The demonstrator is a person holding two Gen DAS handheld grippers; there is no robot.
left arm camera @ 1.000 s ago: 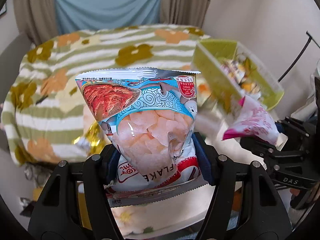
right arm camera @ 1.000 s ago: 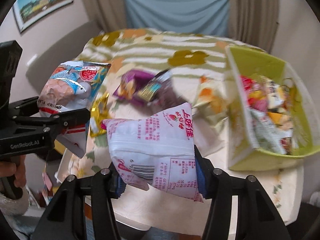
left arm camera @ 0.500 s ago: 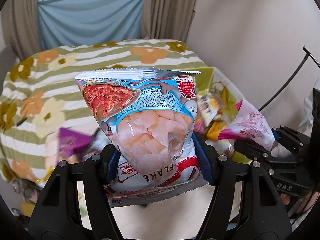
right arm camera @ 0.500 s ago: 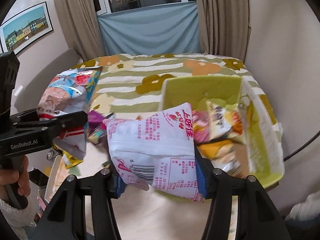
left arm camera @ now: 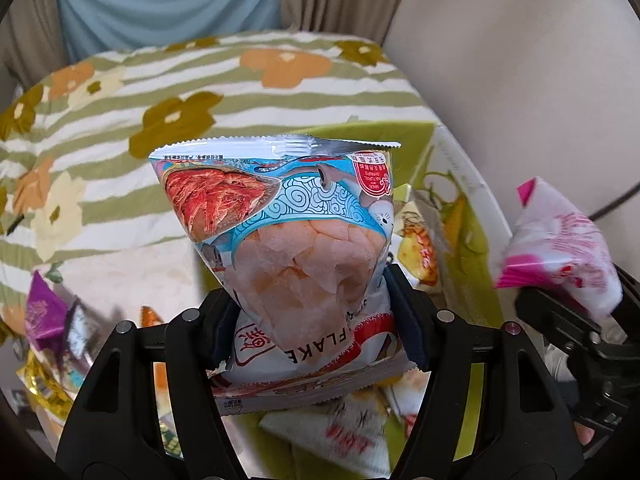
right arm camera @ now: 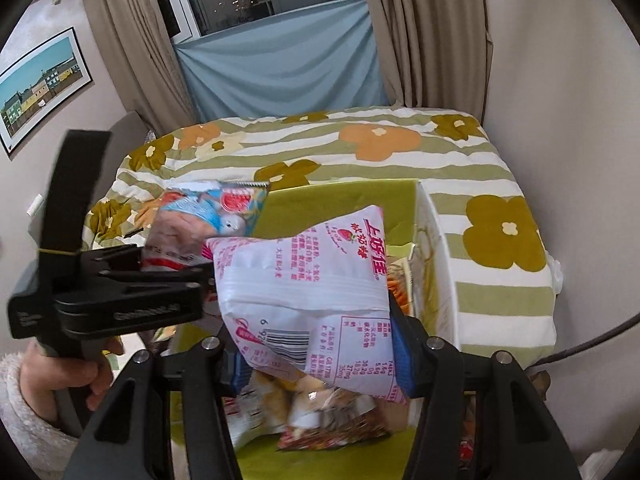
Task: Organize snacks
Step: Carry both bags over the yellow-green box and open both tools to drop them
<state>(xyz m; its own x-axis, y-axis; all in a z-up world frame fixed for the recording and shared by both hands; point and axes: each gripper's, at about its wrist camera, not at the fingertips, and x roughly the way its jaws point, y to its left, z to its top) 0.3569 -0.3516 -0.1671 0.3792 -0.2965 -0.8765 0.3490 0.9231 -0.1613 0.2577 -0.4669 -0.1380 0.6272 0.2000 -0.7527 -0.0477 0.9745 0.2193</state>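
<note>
My left gripper (left arm camera: 316, 320) is shut on a shrimp flakes bag (left arm camera: 288, 240), blue and pink, held upright over the green bin (left arm camera: 472, 240). My right gripper (right arm camera: 316, 352) is shut on a white and pink strawberry snack bag (right arm camera: 312, 276), also over the green bin (right arm camera: 344, 204). The shrimp bag (right arm camera: 200, 216) and the left gripper show at the left in the right wrist view. The pink bag (left arm camera: 560, 248) shows at the right in the left wrist view. Several snack packets (right arm camera: 312, 412) lie inside the bin.
The bin stands on a table with a striped, flowered cloth (left arm camera: 160, 92). A purple packet (left arm camera: 44, 312) and a gold packet (left arm camera: 40, 384) lie on the table at the left. A wall is close on the right, curtains at the back.
Both grippers have moved right with their bags, from over the loose snacks on the table to over the green bin. Both stay shut.
</note>
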